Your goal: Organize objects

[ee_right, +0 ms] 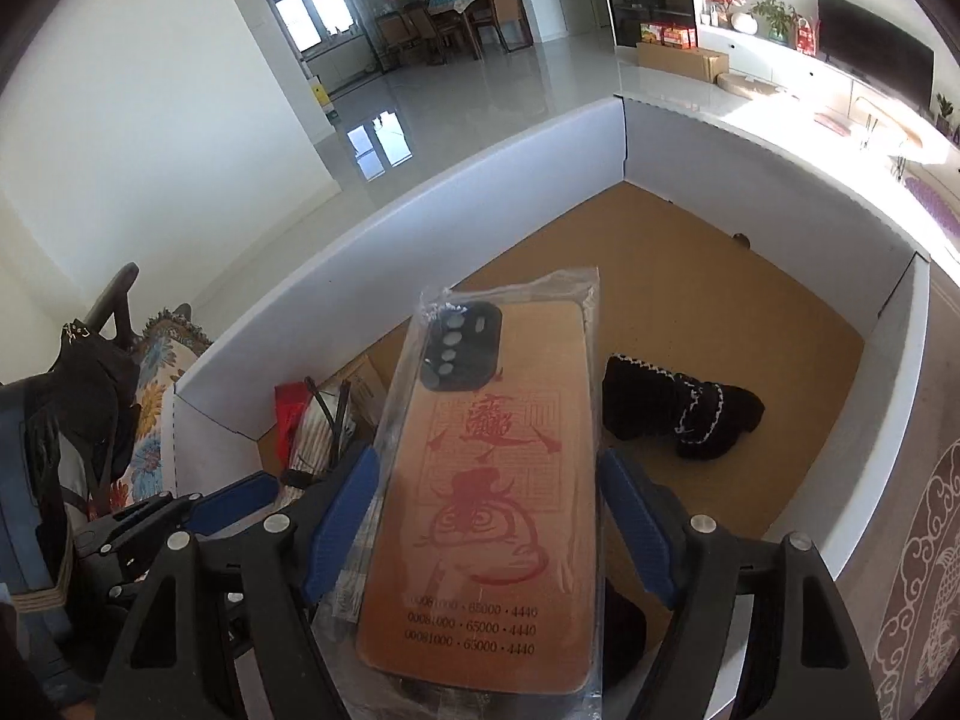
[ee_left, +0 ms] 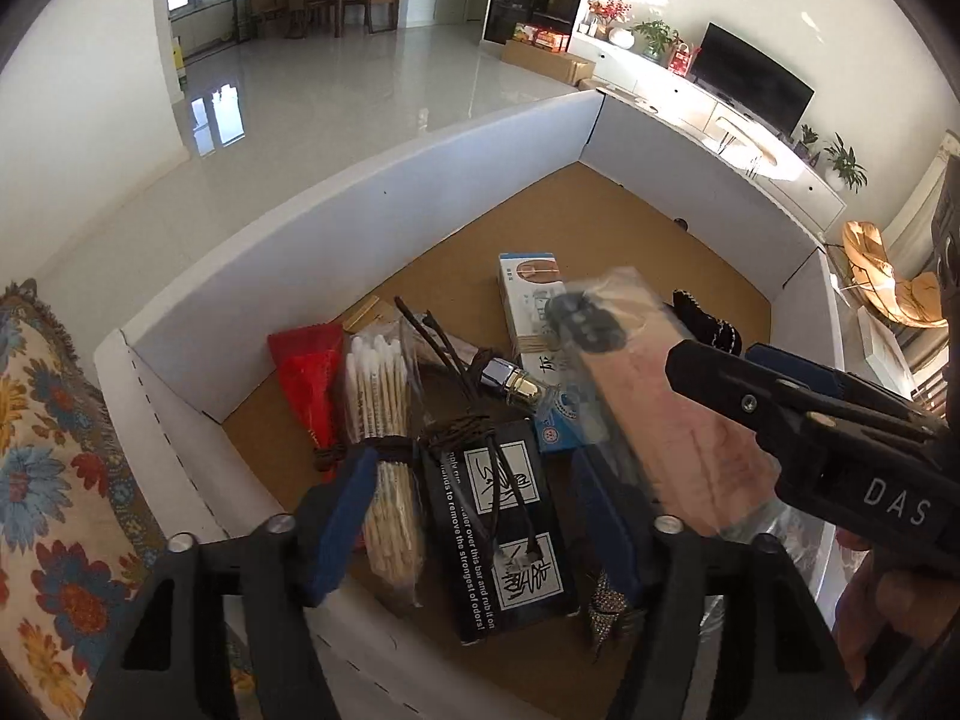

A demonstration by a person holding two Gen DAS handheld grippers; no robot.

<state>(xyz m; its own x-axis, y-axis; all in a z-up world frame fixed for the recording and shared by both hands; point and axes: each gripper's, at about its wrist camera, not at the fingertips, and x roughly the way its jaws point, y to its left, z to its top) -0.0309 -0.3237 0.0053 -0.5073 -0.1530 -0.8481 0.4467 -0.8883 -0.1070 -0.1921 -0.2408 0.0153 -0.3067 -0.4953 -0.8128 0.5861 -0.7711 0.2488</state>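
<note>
While my left gripper point(ee_left: 474, 516) stands with its jaws wide apart and nothing between the pads, the left wrist view shows the clutter it hangs over in the near-left corner of the white-walled box point(ee_left: 336, 228): a bundle of cotton swabs point(ee_left: 384, 456), a black printed carton point(ee_left: 504, 534), a red packet point(ee_left: 306, 384) and a blue-and-white carton point(ee_left: 534, 300), all lying on the brown cardboard floor. From the right of this view my right gripper point(ee_left: 708, 372) reaches in, bearing the bagged phone case point(ee_left: 654, 396), blurred, above that pile. Through the right wrist view, the right gripper point(ee_right: 486, 516) is clamped on the phone case point(ee_right: 480, 510) across its width, one blue pad on each long edge; the case's long axis runs straight ahead along the fingers, camera cut-out farthest from me. It is in the air, tilted over the box's near-left part. Ahead and to the right lies open brown floor, with only a black knitted item point(ee_right: 678, 414) resting well apart from the pile. I judge the right hand alone commands the placement, and that bare floor is the likelier setting-down ground. Beyond the box spreads a glossy tiled room with a dining table point(ee_right: 456, 0) and a television point(ee_right: 876, 54).
</note>
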